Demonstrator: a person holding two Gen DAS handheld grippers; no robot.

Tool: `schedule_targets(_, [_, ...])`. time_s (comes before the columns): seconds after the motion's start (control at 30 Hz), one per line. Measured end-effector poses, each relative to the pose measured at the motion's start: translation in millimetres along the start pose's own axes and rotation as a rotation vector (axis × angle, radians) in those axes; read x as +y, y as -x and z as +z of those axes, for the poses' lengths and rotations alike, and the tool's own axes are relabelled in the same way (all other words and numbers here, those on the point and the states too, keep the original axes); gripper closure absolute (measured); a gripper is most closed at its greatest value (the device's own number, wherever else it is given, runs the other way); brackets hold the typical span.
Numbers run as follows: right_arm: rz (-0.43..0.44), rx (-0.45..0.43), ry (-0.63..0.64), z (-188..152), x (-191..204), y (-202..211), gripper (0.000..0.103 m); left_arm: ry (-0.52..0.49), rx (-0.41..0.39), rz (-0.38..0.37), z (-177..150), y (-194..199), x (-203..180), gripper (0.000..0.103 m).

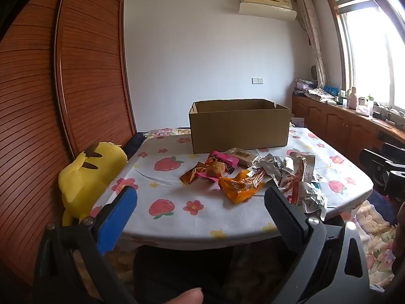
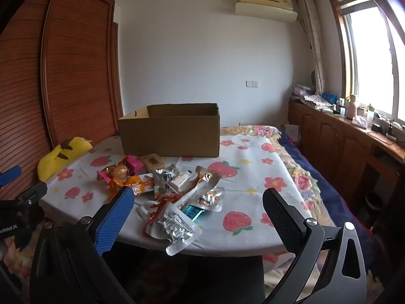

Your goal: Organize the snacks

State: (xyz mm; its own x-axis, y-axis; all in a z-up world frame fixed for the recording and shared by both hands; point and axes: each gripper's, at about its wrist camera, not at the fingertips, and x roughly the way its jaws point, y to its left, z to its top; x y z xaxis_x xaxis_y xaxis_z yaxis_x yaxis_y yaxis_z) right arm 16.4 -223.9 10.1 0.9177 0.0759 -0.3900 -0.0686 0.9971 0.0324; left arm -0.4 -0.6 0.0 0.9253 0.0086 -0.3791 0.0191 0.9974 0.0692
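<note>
Both my tools are spread wide w/ nothing between the pads: left tool [image 1: 200,200] and right tool [image 2: 197,202] hang short of the counter [image 1: 177,217], pointed slightly down at it. Snacks [image 2: 172,190] sit in one loose heap mid-counter, just in front of the cardboard box [image 1: 239,126], which stands open-topped at the back.

Risks as I see them:
- Packets overlap. Closing on the orange packet [image 1: 239,186] could drag a neighbour along & drop it on the way to the box.
- The silver pouch [image 2: 174,230] hangs over the near counter edge; a nudge from my right tool prob sends it to the floor.
- Foil is slick & crinkly, so a pinch on a corner may slip.
- Cloth [image 2: 253,177] could bunch if the pads scrape low, shifting the whole pile.
- The bun-like snack [image 1: 216,168] looks soft; a hard squeeze could crush it.
</note>
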Motion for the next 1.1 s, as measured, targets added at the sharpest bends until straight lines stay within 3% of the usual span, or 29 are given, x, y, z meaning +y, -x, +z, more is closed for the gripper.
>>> schedule_targets(1.1, [-0.004, 0.0, 0.004, 1.2, 0.2, 2.2, 0.0, 0.0, 0.0, -0.007, 3.4, 1.1, 3.3, 0.001])
